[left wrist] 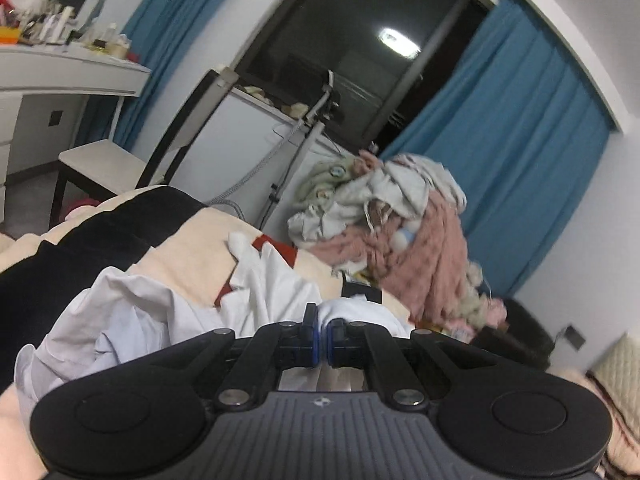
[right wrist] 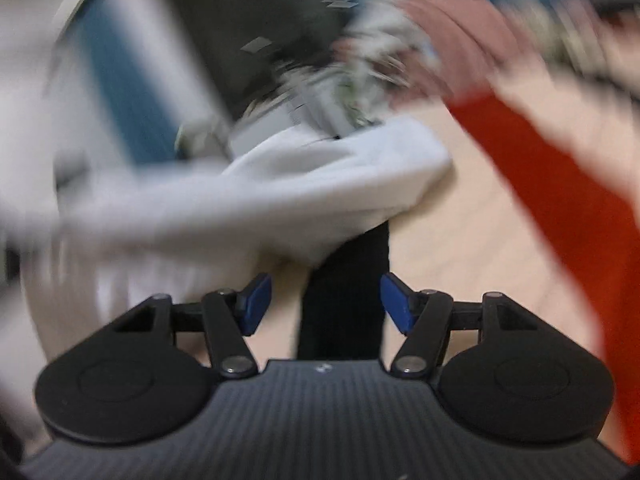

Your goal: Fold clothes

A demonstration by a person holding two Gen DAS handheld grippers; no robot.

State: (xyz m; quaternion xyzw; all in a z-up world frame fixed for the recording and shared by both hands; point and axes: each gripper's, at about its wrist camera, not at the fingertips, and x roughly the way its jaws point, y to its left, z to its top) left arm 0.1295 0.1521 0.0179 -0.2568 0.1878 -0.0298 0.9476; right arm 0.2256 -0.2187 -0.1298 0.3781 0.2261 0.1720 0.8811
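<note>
A: Left gripper (left wrist: 322, 334)?

B: Blue pads nearly together, only a thin slit between them. White garment (left wrist: 256, 300) bunched right at the tips. It looks pinched on the cloth, but the rumpled fabric hides the actual contact, so I can't say for sure it's clamped.

A: Where's the garment lying?

B: Crumpled on a bed blanket (left wrist: 188, 248) with cream, black and red blocks. The garment spreads left of the fingers and up toward a red patch. In the right wrist view the same white garment (right wrist: 280, 184) is a blurred band from the left edge toward the middle, over a black stripe (right wrist: 344, 300) in the blanket.

A: Right gripper (right wrist: 326, 304)?

B: Fingers wide apart, nothing between them. It sits above the black stripe, with the white cloth just ahead and to the left, not touching the pads (right wrist: 256, 304). Heavy motion blur in that whole frame.

A: Other clothes?

B: A heap of laundry (left wrist: 384, 208) at the far end of the bed: a pink fluffy piece, grey-white and pale green pieces on top. Well apart from the white garment.

A: Background?

B: Blue curtains (left wrist: 520, 120) either side of a dark window (left wrist: 360, 40), a white dressing table (left wrist: 72, 72) with clutter at far left, a stool (left wrist: 100, 160) beside it.
</note>
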